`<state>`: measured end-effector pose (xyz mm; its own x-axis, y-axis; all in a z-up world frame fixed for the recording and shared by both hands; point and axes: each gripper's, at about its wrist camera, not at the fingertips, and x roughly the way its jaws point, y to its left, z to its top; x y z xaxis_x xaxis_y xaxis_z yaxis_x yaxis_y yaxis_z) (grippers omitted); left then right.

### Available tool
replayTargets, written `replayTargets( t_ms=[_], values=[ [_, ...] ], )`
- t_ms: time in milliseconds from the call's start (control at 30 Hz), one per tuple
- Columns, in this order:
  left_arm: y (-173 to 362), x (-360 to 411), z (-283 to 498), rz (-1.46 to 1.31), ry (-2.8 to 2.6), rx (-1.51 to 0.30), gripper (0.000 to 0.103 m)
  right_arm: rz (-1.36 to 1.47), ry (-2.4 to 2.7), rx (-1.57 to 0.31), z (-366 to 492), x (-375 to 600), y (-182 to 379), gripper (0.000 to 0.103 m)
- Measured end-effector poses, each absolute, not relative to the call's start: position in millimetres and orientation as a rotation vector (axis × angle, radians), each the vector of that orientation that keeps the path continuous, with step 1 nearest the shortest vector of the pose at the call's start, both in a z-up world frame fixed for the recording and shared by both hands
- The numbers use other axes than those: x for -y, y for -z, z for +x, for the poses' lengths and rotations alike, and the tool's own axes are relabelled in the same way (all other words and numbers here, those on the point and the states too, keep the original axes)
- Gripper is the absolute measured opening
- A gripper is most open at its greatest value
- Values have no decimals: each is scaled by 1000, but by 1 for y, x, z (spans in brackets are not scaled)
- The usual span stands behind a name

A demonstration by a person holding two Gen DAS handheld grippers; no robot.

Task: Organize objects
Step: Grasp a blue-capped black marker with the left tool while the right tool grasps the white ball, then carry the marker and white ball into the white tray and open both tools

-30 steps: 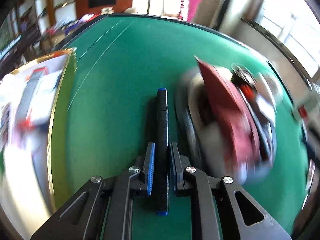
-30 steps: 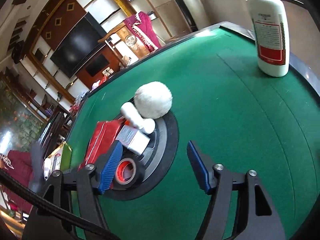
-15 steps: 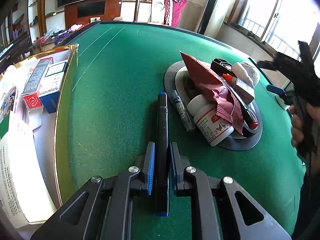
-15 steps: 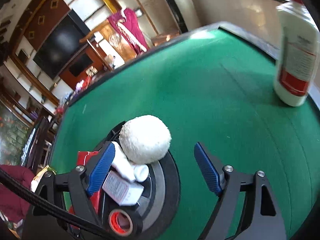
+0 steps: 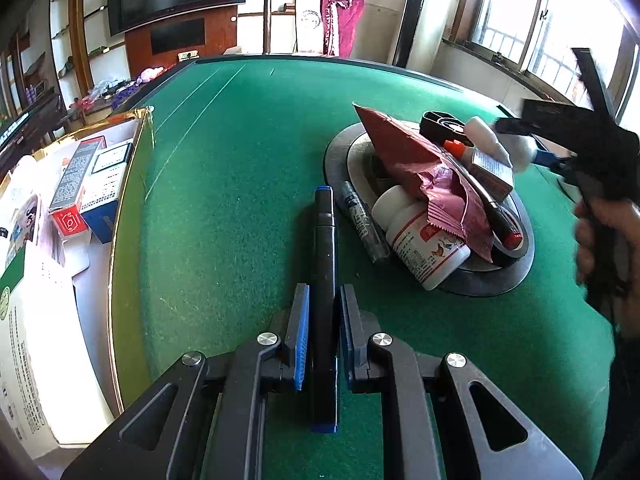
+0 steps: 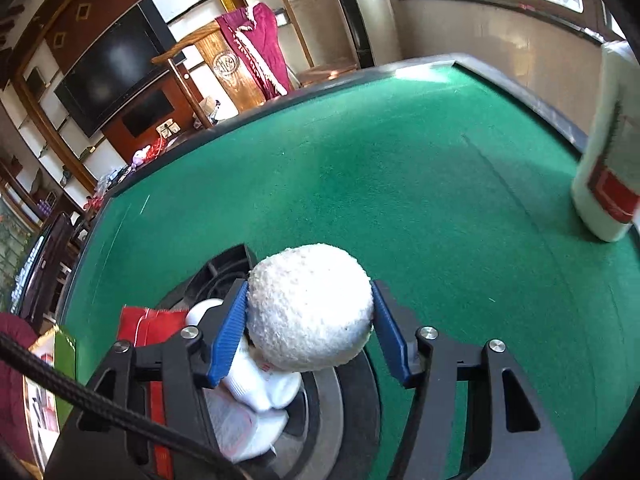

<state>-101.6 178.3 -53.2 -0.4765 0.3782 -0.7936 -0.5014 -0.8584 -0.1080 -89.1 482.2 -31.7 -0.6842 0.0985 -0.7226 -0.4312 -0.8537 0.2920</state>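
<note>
My left gripper (image 5: 324, 320) is shut on a black marker (image 5: 325, 240) with blue ends, held lengthwise over the green table. A round dark tray (image 5: 516, 276) to its right holds a red pouch (image 5: 420, 160), a white pill bottle (image 5: 424, 240), a small box and tape. A grey pen (image 5: 362, 220) lies against the tray's left rim. My right gripper (image 6: 308, 287) is closing its jaws on a white fluffy ball (image 6: 308, 308) at the tray's far side. Both blue pads touch the ball's sides. A white tube (image 6: 260, 384) lies under the ball.
An open gold-edged box (image 5: 132, 184) with small cartons sits at the table's left edge. A tall white bottle with a red label (image 6: 608, 168) stands at the far right near the table rim. A hand (image 5: 604, 240) holds the right gripper.
My right gripper has moved forward over the tray and its jaws have narrowed around the white ball. The left gripper still holds the marker, and its view has steadied.
</note>
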Motion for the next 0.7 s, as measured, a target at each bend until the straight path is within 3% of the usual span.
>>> replayTargets(
  t_ms=[333, 700],
  values=[
    [52, -173, -104, -1214, -2281, -117, 12, -913, -2723, -727, 15, -452, 1, 59],
    [42, -167, -104, -1182, -2287, -57, 12, -983, -2891, -624, 16, -383, 4, 59]
  ],
)
